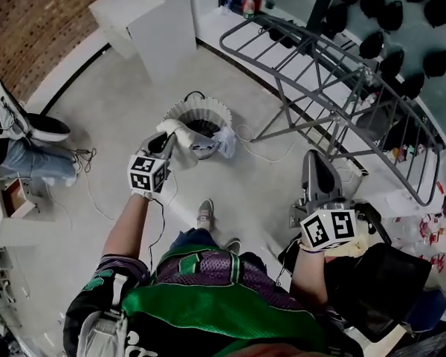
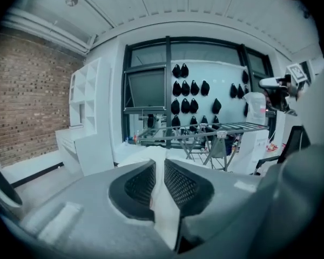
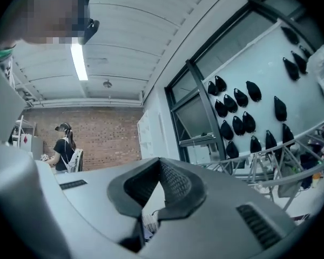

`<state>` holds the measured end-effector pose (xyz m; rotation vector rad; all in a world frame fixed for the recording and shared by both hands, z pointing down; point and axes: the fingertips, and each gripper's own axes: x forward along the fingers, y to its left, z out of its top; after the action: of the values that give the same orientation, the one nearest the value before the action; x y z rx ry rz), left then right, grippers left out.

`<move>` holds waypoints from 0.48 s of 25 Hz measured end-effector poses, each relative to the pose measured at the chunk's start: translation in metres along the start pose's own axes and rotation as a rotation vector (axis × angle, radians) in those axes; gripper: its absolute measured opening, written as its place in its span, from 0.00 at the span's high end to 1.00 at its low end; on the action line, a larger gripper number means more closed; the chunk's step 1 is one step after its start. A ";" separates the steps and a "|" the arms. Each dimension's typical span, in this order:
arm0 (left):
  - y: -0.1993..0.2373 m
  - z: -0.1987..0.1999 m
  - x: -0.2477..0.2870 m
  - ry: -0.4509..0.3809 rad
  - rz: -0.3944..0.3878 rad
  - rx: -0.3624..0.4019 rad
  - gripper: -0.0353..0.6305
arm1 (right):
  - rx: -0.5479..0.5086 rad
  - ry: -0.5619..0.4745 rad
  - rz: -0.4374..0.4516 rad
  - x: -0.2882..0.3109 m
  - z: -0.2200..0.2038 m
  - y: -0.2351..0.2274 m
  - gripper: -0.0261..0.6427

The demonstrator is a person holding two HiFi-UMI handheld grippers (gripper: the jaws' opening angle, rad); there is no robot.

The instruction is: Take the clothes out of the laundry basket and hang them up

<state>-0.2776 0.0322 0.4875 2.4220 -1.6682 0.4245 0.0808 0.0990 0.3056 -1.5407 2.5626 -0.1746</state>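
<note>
My left gripper (image 1: 167,143) is shut on a white garment (image 1: 181,138), which hangs just above the white ribbed laundry basket (image 1: 201,114) on the floor. In the left gripper view the white garment (image 2: 161,198) is pinched between the mesh pads (image 2: 179,183) of the left gripper (image 2: 157,165). My right gripper (image 1: 313,157) is raised at the right, close to the grey drying rack (image 1: 334,73), and its jaws stand shut with nothing in them. The right gripper (image 3: 161,166) points towards a window, with the drying rack (image 3: 291,163) at its right.
White shelving units (image 1: 160,21) stand behind the basket. A seated person's legs and shoes (image 1: 18,125) are at the left. A cable (image 1: 264,151) trails from the basket to the rack's foot. A black bag (image 1: 383,288) lies at lower right. Dark shapes (image 1: 401,21) dot the far wall.
</note>
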 end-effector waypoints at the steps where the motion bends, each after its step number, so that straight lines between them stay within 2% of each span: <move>1: -0.013 0.011 -0.002 -0.014 -0.012 0.012 0.86 | 0.003 -0.013 -0.016 -0.011 0.005 -0.004 0.96; 4: -0.051 0.039 -0.012 -0.060 -0.037 0.023 0.86 | 0.012 -0.047 -0.045 -0.043 0.019 -0.014 0.96; 12: -0.141 0.084 -0.023 -0.128 -0.132 -0.011 0.86 | 0.003 -0.128 -0.129 -0.126 0.053 -0.047 0.96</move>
<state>-0.1423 0.0781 0.4038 2.5815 -1.5400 0.2459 0.1893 0.1868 0.2700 -1.6603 2.3666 -0.0902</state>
